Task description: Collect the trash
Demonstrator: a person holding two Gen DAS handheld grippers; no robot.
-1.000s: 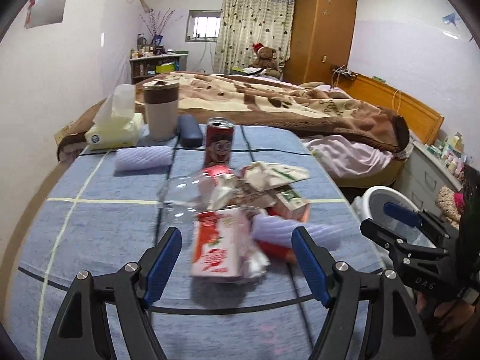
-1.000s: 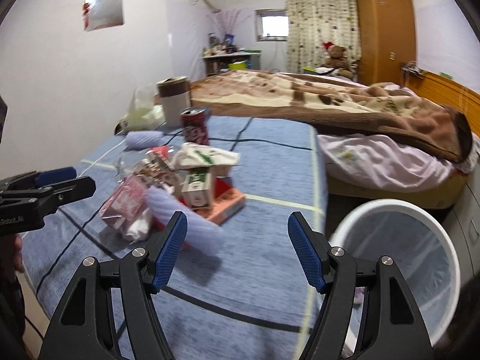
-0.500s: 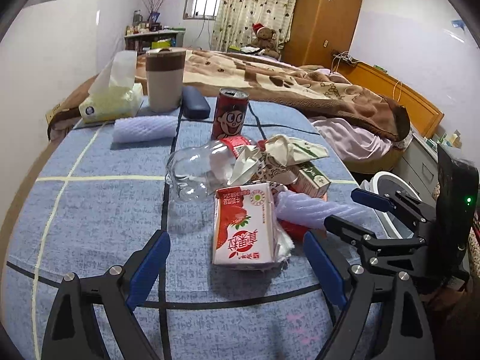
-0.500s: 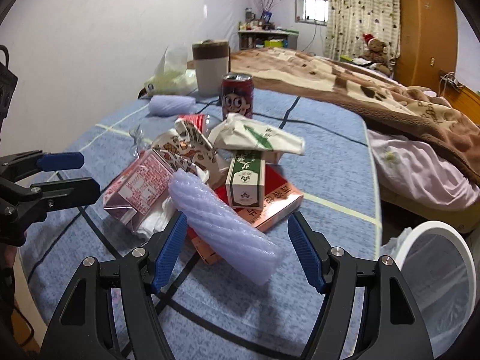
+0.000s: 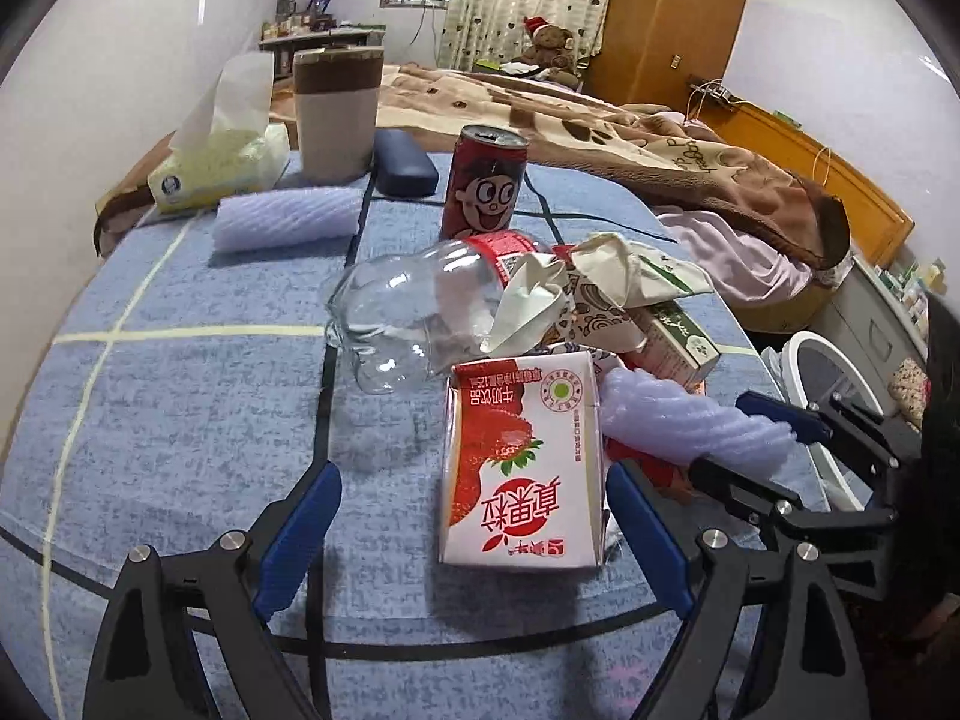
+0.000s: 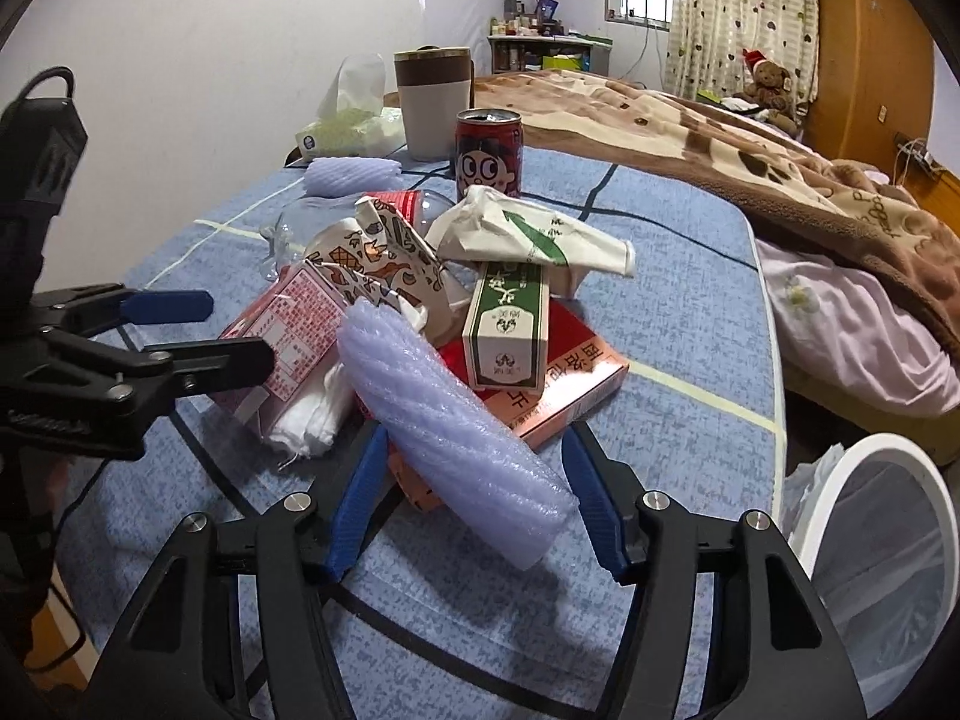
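- Blue checked cloth (image 5: 180, 420) is covering the table, and the trash is lying heaped on it near the right edge.
- My left gripper (image 5: 474, 516) is standing released, its blue pads wide apart; the strawberry carton (image 5: 522, 456) is lying between them, nearer the right pad, and I cannot tell whether that pad is touching it.
- My right gripper (image 6: 468, 498) is also standing released, its pads either side of the near end of the foam sleeve (image 6: 450, 426); contact is not showing.
- The sleeve is resting tilted, its far end up on the red box (image 6: 576, 384) and against the carton.
- A green box (image 6: 510, 330) is lying on top of the red box.
- Crumpled wrappers (image 6: 528, 240) are sitting at the top of the heap, with a wad of white tissue (image 6: 312, 414) tucked beside the carton.
- A clear bottle (image 5: 414, 312) is lying on its side behind the carton, touching the wrappers.
- A red can (image 5: 486, 192) is standing upright just behind the heap.
- Farther back, a second foam sleeve (image 5: 288, 219), a tissue pack (image 5: 222, 174), a cup (image 5: 336, 114) and a dark case (image 5: 402, 171) are sitting well apart from the heap.
- A white bin (image 6: 882, 540) with a liner is standing on the floor just beside the table's right edge.
- A brown blanket (image 6: 750, 144) is covering the bed beyond.
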